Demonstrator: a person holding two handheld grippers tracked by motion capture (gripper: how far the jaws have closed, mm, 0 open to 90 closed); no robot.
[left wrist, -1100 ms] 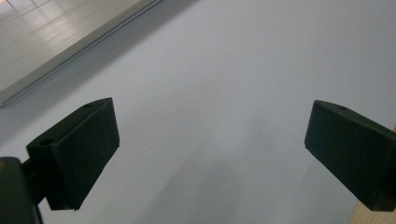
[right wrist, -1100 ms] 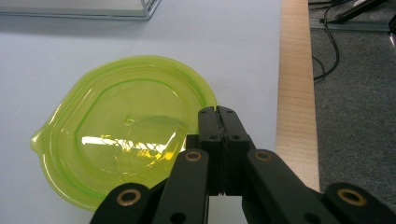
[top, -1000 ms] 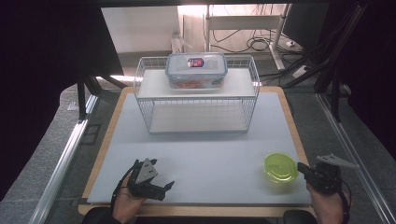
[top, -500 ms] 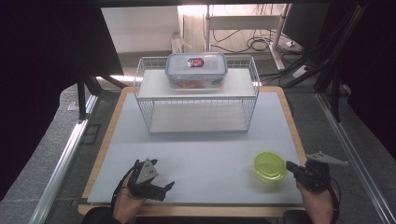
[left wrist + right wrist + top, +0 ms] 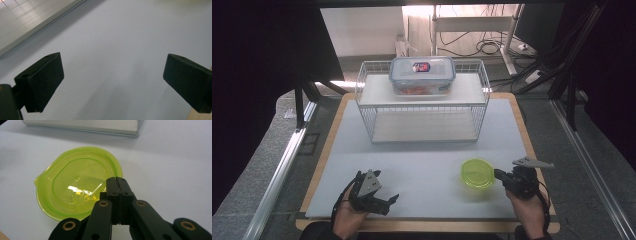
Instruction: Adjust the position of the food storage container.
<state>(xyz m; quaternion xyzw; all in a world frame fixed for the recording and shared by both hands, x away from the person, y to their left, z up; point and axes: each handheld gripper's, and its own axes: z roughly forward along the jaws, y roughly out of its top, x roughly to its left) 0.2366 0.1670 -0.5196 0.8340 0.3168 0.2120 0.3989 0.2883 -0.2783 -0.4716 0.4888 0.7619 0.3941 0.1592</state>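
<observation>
At the near left corner of the worktop, the left hand-held gripper lies low in the person's hand with its jaws spread wide and nothing between them; the left gripper view looks past the two black pads onto bare white surface. It sits well apart from the work in hand and points roughly rightward across the board. Toward the middle and far back stands a white wire basket rack, with a clear lidded food container resting on its upper shelf, both far from either hand. Further right, on the near part of the worktop, lies the translucent green lid, flat and roughly round, so it offers no real long axis, only a small tab on its rim, which in the right gripper view points away to the left. Just beyond it to the right is the right hand-held gripper, jaws pressed fully together on nothing, its tips at the lid's right edge; in the right gripper view the closed tips overlap the lid's near rim, though whether they touch it I cannot tell. The lid lies to the left of this gripper, straight ahead of its jaws, and the right hand is by far the nearer, so a sideways nudge leftward looks the likely move.
</observation>
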